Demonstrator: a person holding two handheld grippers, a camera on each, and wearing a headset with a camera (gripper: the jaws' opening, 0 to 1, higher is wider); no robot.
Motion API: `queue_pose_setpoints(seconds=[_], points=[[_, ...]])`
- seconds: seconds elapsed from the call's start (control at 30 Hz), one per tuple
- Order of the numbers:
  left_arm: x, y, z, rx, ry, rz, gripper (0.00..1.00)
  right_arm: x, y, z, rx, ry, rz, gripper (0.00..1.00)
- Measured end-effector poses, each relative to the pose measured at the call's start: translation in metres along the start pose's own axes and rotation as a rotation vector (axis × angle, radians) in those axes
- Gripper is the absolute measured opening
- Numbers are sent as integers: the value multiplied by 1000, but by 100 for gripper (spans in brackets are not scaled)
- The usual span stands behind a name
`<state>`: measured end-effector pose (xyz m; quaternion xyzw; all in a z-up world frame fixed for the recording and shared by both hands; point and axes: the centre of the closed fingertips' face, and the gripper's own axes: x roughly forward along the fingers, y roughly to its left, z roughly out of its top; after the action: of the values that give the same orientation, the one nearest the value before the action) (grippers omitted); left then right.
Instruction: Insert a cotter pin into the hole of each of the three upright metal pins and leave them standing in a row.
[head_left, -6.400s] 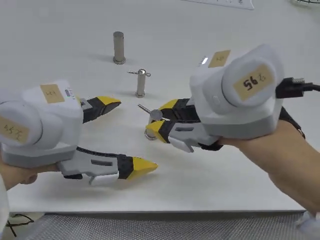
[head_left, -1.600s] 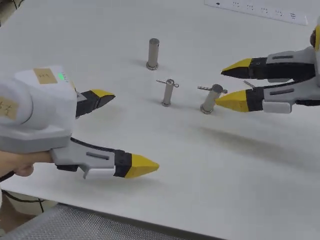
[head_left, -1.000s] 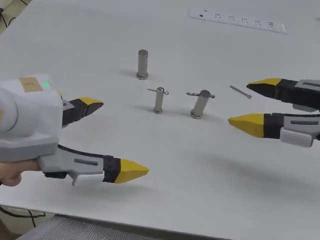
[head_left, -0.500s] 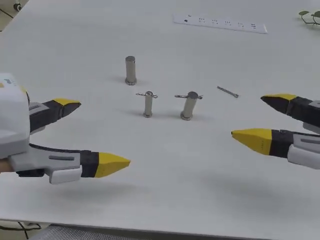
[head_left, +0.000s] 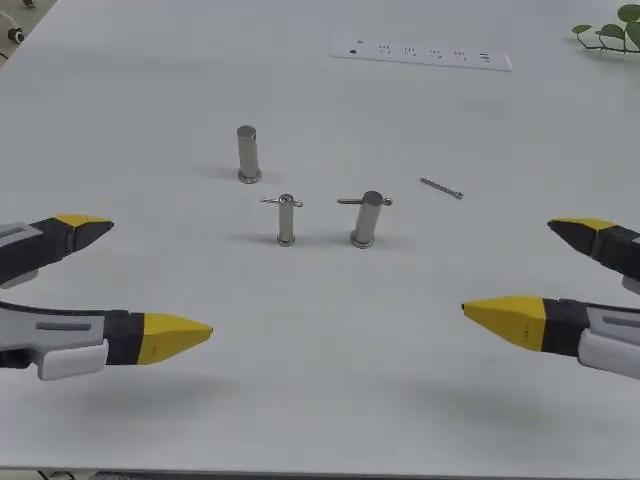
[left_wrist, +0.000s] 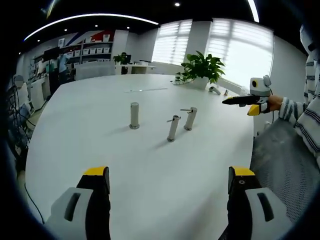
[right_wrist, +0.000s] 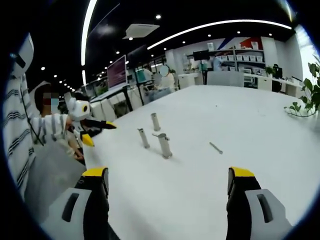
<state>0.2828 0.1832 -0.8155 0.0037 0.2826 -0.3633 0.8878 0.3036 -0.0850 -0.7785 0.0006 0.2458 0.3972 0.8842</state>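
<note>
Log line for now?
fitted pins: two | bare pin: back left | loose cotter pin: on table | left hand-held gripper: open | right hand-held gripper: open

Plain white table, pretty bare honestly. Three metal pins stand upright on it: a bare pin at the back left, then the middle pin and the right pin side by side nearer in, each with an inserted cotter pin through its top. A loose cotter pin lies flat off to their right. There's a white power strip along the far side and a potted plant at the far edge.
</note>
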Motion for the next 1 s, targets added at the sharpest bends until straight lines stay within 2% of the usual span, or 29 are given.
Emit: queue_pose_setpoints(seconds=[0.17, 0.43, 0.57, 0.73, 0.9, 1.0], points=[[-4, 7, 0, 15, 28, -6, 98, -2, -2, -5, 22, 2, -21, 100], [2, 24, 11, 15, 13, -1, 94, -2, 0, -11, 46, 5, -43, 100], [8, 32, 16, 22, 24, -7, 91, -2, 1, -10, 53, -7, -56, 100], [24, 34, 28, 32, 27, -40, 87, -3, 3, -13, 68, -8, -64, 100], [41, 42, 42, 80, 23, -24, 83, -4, 3, -15, 77, -10, -73, 99], [49, 51, 55, 60, -18, -8, 81, -5, 3, -16, 82, -12, -79, 99]])
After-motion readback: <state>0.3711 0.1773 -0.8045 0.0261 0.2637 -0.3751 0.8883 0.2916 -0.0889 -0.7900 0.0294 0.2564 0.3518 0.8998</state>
